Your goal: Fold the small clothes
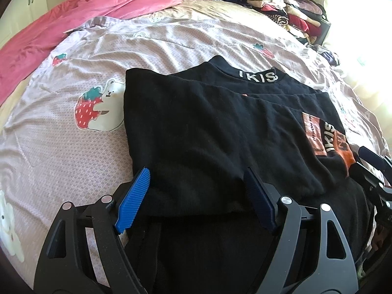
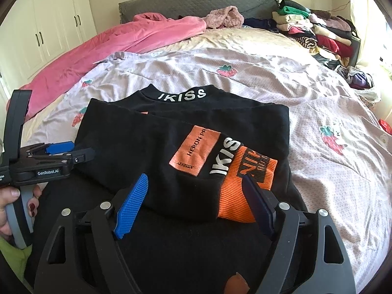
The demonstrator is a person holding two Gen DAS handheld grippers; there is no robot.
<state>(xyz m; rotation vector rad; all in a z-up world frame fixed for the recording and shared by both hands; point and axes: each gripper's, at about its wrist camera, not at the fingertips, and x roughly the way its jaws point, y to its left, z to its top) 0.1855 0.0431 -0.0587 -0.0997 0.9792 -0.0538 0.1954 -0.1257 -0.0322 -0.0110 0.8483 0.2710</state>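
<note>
Folding looks to be at its middle stage: the black sweater point(image 2: 156, 147) lies on the bed point(image 2: 318, 93) in the centre of both views, collar with the white lettering toward the top of the frame, and both sleeves appear already laid across the body, the orange-cuffed one point(image 2: 245, 181) crossing at lower right of the right wrist view. The hem half runs out of the bottom of each frame under the tools.

The left claw point(image 1: 196, 193) stands wide apart, empty, its blue fingers point(image 1: 133, 201) straddling the near edge of the folded-in sleeve at lower centre. The right claw point(image 2: 193, 201) is likewise spread and holds nothing, hanging just over the orange cuff. In the right wrist view the left tool shows at mid left, gripped by a hand point(image 2: 14, 210) with red nails.

My reading is that the next move calls for each claw to pinch the hem at the bottom of the frame and carry it up toward the collar, keeping the sleeves from sliding out. A stack of folded clothes point(image 2: 318, 31) sits at upper right, a likely destination.
</note>
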